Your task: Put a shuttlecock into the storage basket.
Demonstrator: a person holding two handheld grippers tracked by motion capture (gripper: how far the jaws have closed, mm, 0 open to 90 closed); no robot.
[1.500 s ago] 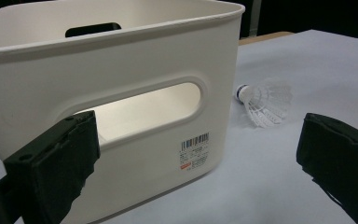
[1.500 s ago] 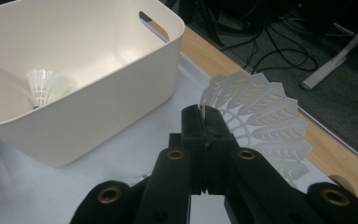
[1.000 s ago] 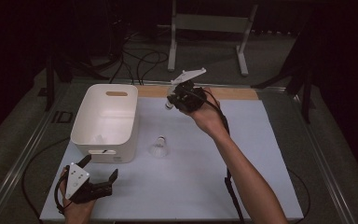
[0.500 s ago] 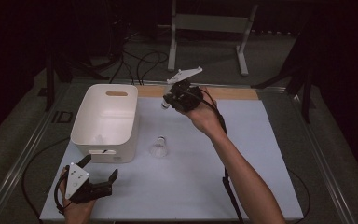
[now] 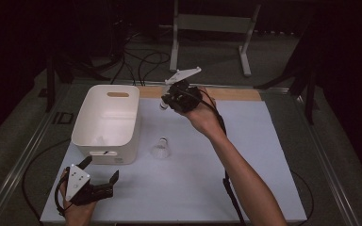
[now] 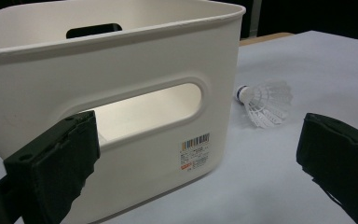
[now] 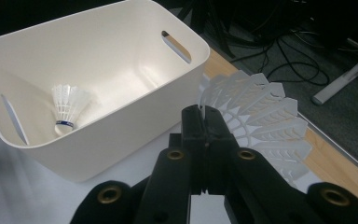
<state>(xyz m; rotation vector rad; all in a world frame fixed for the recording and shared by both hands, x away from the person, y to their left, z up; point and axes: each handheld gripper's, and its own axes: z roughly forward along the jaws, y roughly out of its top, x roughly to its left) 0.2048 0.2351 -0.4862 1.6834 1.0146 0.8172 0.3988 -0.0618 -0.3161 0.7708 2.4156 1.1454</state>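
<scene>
The left hand-held gripper (image 5: 97, 181) rests low on the counter (image 5: 264, 155), jaws spread wide. The right hand-held gripper (image 5: 166, 101), raised beside the bin (image 5: 104, 123), pinches a shuttlecock (image 7: 256, 119); its view reveals another shuttlecock (image 7: 67, 107) inside.

Shuttlecock (image 5: 160, 149) right of bin (image 5: 86, 127)

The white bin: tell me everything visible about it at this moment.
The white bin looks like smooth matte plastic, rectangular with rounded corners and an open top. Slot handles are cut into its end walls, and a barcode sticker sits on the end wall nearest the person. It stands upright on the left of the white table mat. One shuttlecock lies inside; another stands on the mat just right of it, apart. No gripper touches it.
</scene>
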